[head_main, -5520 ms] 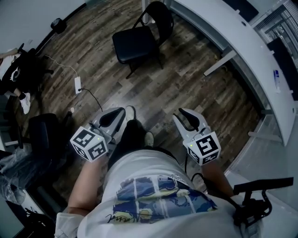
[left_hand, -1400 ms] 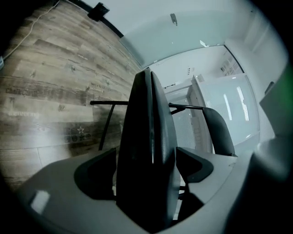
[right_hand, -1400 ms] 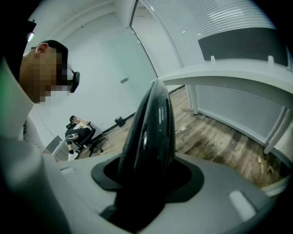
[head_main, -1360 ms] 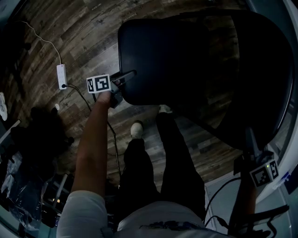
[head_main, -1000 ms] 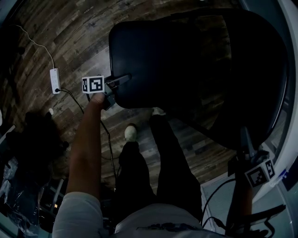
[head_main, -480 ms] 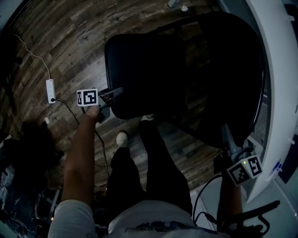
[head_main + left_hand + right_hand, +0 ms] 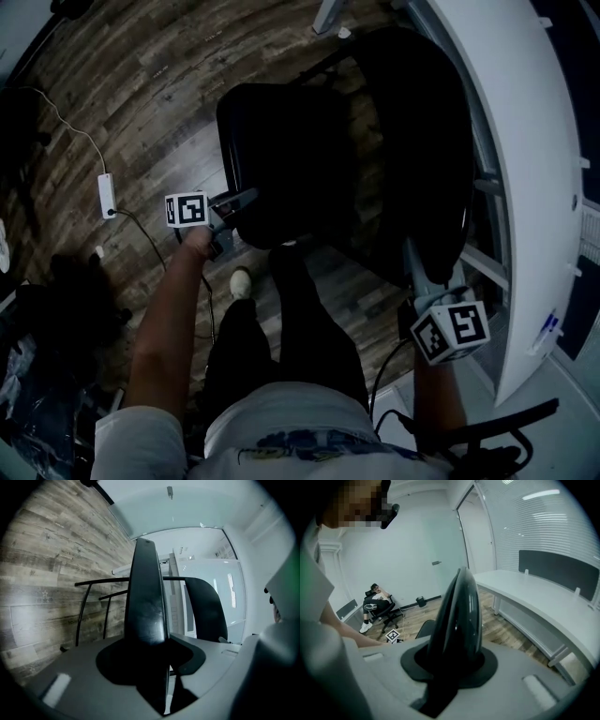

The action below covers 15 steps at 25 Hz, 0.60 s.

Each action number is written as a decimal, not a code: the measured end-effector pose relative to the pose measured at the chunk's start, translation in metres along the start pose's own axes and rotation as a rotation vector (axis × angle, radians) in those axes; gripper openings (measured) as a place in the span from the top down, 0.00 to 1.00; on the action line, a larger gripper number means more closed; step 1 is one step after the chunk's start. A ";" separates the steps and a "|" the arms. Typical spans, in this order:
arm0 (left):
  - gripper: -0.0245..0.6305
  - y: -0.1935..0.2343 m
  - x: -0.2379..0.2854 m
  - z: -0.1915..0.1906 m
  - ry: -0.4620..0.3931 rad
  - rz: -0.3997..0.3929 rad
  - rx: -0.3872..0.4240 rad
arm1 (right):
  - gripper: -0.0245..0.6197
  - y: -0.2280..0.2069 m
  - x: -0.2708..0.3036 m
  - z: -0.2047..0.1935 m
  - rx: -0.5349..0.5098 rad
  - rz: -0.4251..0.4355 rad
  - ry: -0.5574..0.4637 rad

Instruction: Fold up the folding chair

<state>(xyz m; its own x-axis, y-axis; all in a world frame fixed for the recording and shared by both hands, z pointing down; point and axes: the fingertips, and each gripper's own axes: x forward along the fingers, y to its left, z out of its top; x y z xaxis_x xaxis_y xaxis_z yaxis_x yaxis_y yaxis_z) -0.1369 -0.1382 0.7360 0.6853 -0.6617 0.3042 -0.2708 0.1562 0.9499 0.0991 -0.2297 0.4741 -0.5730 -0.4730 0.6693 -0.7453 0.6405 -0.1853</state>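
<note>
The black folding chair stands in front of me, its seat (image 7: 281, 159) tipped up toward its backrest (image 7: 422, 150). My left gripper (image 7: 244, 200) is shut on the seat's front edge; its jaws have just been closing on that edge. In the left gripper view the seat (image 7: 146, 597) runs edge-on between the jaws, with the backrest (image 7: 206, 606) and the frame tubes (image 7: 93, 606) behind it. My right gripper (image 7: 414, 262) is shut on the backrest's top edge, and the backrest (image 7: 459, 616) fills the gap between its jaws.
A long white desk (image 7: 511, 187) curves along the right, close behind the chair. A power strip (image 7: 106, 194) with its cable lies on the wooden floor at the left, and dark bags (image 7: 56, 300) sit further left. My shoe (image 7: 242, 281) is under the seat. Someone sits in an office chair (image 7: 377, 604) across the room.
The left gripper has risen with the seat's front edge, so the seat tips up toward the backrest. The right gripper has lifted slightly with the backrest's top.
</note>
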 end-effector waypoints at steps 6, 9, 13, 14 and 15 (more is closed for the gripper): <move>0.75 -0.063 0.033 -0.011 0.002 -0.098 -0.022 | 0.85 0.000 -0.018 0.016 -0.043 -0.025 0.000; 0.76 -0.081 0.038 -0.009 0.007 -0.073 -0.010 | 0.85 0.007 -0.019 0.018 -0.037 -0.029 -0.009; 0.76 -0.097 0.061 -0.018 0.016 -0.023 -0.010 | 0.85 0.002 -0.027 0.021 -0.039 -0.039 0.003; 0.76 -0.101 0.064 -0.017 0.017 -0.010 -0.008 | 0.85 0.004 -0.027 0.023 -0.039 -0.038 -0.003; 0.76 -0.104 0.065 -0.015 0.016 0.006 -0.006 | 0.84 0.008 -0.026 0.024 -0.037 -0.036 -0.009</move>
<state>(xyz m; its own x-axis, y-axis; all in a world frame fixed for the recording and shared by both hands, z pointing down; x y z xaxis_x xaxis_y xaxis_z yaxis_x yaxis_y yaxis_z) -0.0537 -0.1863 0.6578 0.6944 -0.6490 0.3108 -0.2709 0.1643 0.9485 0.0998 -0.2270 0.4376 -0.5494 -0.5009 0.6687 -0.7521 0.6451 -0.1347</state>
